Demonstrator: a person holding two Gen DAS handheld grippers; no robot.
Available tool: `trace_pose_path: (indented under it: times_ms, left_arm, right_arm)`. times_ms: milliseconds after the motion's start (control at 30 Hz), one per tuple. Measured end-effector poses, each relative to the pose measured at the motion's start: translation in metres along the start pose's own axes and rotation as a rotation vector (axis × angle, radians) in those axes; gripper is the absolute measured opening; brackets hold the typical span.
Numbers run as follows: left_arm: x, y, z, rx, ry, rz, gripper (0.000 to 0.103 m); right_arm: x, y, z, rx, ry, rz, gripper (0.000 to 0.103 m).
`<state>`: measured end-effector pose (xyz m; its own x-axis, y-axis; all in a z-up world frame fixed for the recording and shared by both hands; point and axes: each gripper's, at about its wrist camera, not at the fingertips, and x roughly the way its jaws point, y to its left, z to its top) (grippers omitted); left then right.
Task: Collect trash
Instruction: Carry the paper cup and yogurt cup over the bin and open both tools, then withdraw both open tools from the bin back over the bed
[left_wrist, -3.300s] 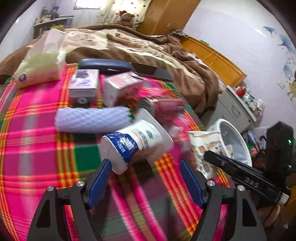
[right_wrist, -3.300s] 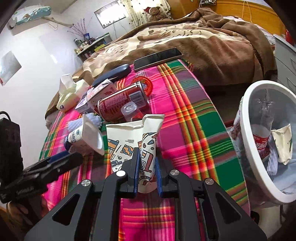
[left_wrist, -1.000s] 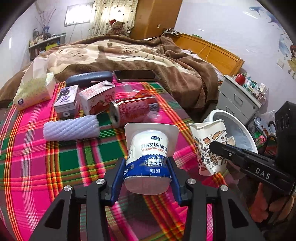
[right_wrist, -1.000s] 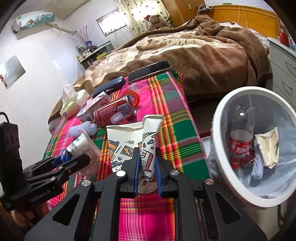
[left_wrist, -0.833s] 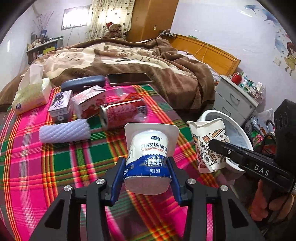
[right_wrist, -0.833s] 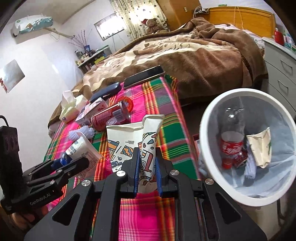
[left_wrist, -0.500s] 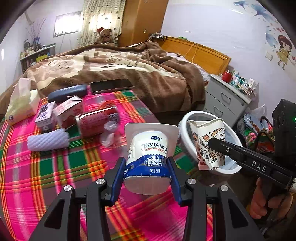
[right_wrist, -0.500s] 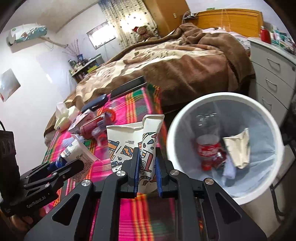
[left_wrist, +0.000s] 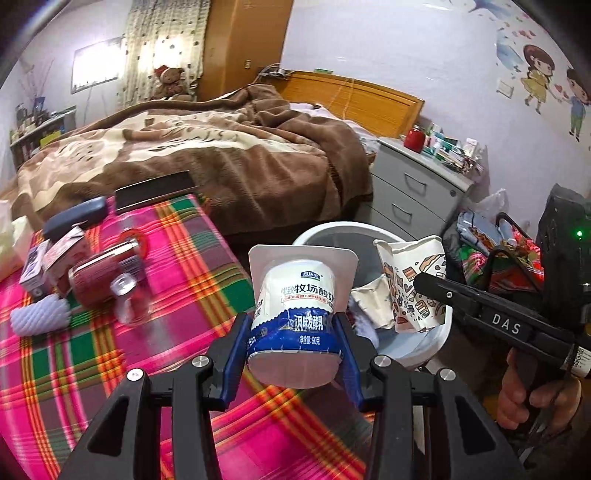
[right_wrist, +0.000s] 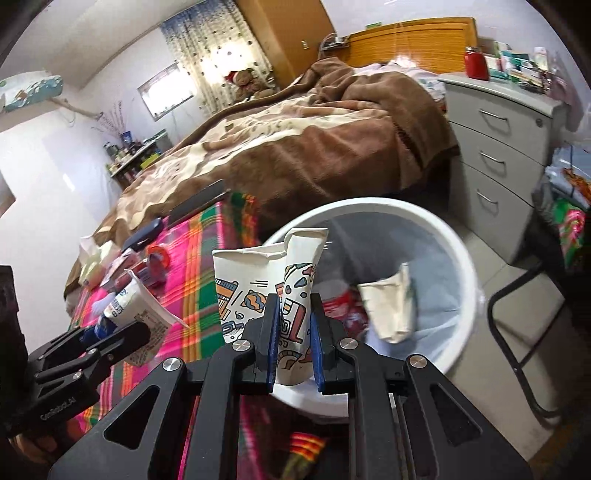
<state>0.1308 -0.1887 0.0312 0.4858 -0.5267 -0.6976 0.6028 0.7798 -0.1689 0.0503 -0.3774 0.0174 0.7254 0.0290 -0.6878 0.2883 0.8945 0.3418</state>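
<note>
My left gripper (left_wrist: 293, 350) is shut on a white and blue yogurt cup (left_wrist: 295, 314), held above the edge of the plaid cloth beside the white trash bin (left_wrist: 332, 230). My right gripper (right_wrist: 293, 347) is shut on a crushed printed paper cup (right_wrist: 258, 284), which hangs over the near rim of the white trash bin (right_wrist: 436, 229). In the left wrist view the paper cup (left_wrist: 410, 284) sits over the bin. A crumpled cup (right_wrist: 391, 306) and a red-labelled bottle lie inside the bin.
On the plaid cloth (left_wrist: 110, 332) lie a red can (left_wrist: 99, 273), a clear plastic cup (left_wrist: 129, 299), a white foam sleeve (left_wrist: 40, 314), small boxes, a dark case and a phone (left_wrist: 153, 192). A bed with a brown blanket lies behind; a grey drawer unit (right_wrist: 498, 147) stands right.
Both grippers have carried their loads rightward off the cloth toward the bin. The paper cup now hangs over the bin's opening and the yogurt cup is at its edge.
</note>
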Motion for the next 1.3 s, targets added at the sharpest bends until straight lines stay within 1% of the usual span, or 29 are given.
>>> trace_pose_path:
  times_ms: [133, 333, 500, 600, 767, 833, 867, 900, 933, 1000, 1100, 1300]
  left_arm:
    - [0.014, -0.018, 0.006, 0.019, 0.009, -0.035, 0.045]
    - [0.040, -0.039, 0.014, 0.037, 0.033, -0.065, 0.045]
    - [0.059, -0.054, 0.016, 0.077, 0.049, -0.055, 0.045]
    - [0.073, -0.057, 0.015, 0.062, 0.075, -0.054, 0.045]
    - [0.081, -0.060, 0.016, 0.065, 0.078, -0.044, 0.046]
    - [0.082, -0.060, 0.016, 0.059, 0.078, -0.049, 0.054]
    - [0.081, -0.060, 0.016, 0.060, 0.073, -0.052, 0.062]
    - [0.080, -0.060, 0.016, 0.058, 0.068, -0.051, 0.065]
    - [0.080, -0.059, 0.016, 0.053, 0.067, -0.048, 0.065]
    - [0.078, -0.058, 0.016, 0.047, 0.065, -0.053, 0.066]
    - [0.075, -0.056, 0.016, 0.038, 0.060, -0.051, 0.071]
    - [0.064, -0.050, 0.012, 0.022, 0.052, -0.045, 0.071]
  right_arm:
    - [0.000, -0.015, 0.004, 0.009, -0.001, -0.037, 0.015]
    - [0.009, -0.035, 0.007, 0.014, 0.021, -0.094, 0.015]
    - [0.021, -0.046, 0.006, 0.004, 0.062, -0.130, 0.015]
    - [0.024, -0.053, 0.005, 0.004, 0.079, -0.122, 0.015]
    - [0.029, -0.056, 0.005, -0.005, 0.102, -0.119, 0.016]
    - [0.028, -0.055, 0.004, -0.009, 0.102, -0.115, 0.016]
    - [0.028, -0.056, 0.004, -0.010, 0.101, -0.117, 0.017]
    - [0.028, -0.056, 0.004, -0.012, 0.100, -0.121, 0.021]
    - [0.027, -0.056, 0.004, -0.012, 0.101, -0.125, 0.031]
    - [0.025, -0.057, 0.003, -0.007, 0.093, -0.116, 0.044]
    - [0.023, -0.058, 0.002, -0.002, 0.088, -0.115, 0.045]
    - [0.022, -0.052, 0.001, 0.005, 0.083, -0.103, 0.045]
